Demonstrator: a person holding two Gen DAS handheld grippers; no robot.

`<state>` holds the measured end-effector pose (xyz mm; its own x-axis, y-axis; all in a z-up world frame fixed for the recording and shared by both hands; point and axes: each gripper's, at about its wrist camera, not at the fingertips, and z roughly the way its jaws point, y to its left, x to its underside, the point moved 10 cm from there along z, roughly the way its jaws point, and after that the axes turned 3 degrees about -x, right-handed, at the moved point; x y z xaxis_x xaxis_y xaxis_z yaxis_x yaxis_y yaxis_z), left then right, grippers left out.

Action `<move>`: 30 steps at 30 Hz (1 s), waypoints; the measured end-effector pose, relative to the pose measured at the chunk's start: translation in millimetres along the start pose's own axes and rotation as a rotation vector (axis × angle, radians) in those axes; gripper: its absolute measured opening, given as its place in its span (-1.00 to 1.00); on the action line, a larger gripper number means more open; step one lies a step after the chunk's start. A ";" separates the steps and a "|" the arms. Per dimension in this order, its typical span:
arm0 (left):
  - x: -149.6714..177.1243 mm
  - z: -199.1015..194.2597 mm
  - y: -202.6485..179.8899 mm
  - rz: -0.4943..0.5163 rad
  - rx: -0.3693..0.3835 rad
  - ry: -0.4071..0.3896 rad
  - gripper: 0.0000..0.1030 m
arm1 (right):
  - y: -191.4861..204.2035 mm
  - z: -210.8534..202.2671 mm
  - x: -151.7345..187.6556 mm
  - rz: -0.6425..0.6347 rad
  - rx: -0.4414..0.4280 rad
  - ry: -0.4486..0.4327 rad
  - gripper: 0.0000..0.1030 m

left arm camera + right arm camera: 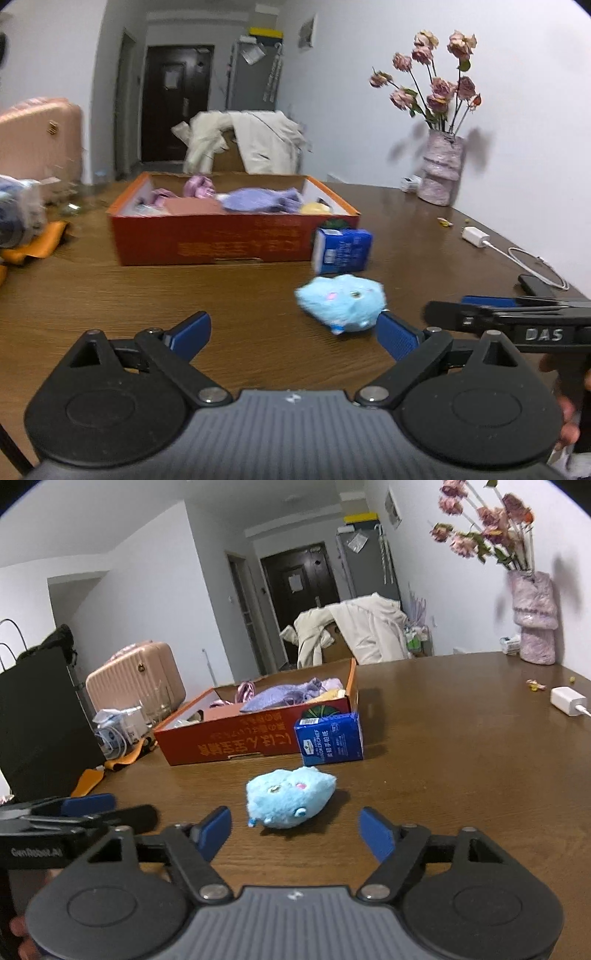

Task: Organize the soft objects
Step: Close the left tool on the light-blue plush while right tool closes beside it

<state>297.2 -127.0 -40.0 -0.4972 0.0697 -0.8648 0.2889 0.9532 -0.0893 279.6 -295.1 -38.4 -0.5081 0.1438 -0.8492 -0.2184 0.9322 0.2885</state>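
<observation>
On the brown wooden table a light blue plush toy lies just in front of the right gripper, in the lower middle of the right wrist view; the gripper's blue-padded fingers stand spread on either side of the toy's near end without touching it, and nothing is pinched between them. In the left wrist view the same plush sits right of centre, low in the frame, next to the inner edge of the left gripper's right finger, and whether the two touch cannot be told through the blur. The left gripper is spread wide and empty, with bare table between its pads. The right gripper appears side-on at the right edge of that view, and fingers of the person's hand show beneath it. Behind the toy, towards the middle of both frames, a blue tissue pack stands against the near right corner of an orange cardboard box. The box holds soft things, among them a purple knitted cloth and a pink piece further back. At the upper right a pink vase of dried roses stands by the wall, and a white charger with its cable lies along the right edge of the table. A pink suitcase stands at the left.
</observation>
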 end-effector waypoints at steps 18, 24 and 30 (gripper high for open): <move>9.2 87.9 -7.7 -0.123 0.189 0.151 -0.12 | -31.0 121.5 -25.4 0.160 -0.105 0.118 -0.23; 18.0 64.1 1.4 -0.170 0.219 0.147 -0.32 | -16.2 102.2 -8.3 0.193 -0.146 0.121 -0.31; 30.1 31.7 1.0 -0.183 0.245 0.147 -0.33 | 6.4 76.0 14.9 0.208 -0.176 0.136 -0.35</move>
<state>308.5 -133.3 -81.8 -0.6666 -0.0377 -0.7445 0.3630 0.8559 -0.3683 333.9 -261.7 -82.8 -0.6612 0.2688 -0.7003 -0.2328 0.8140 0.5322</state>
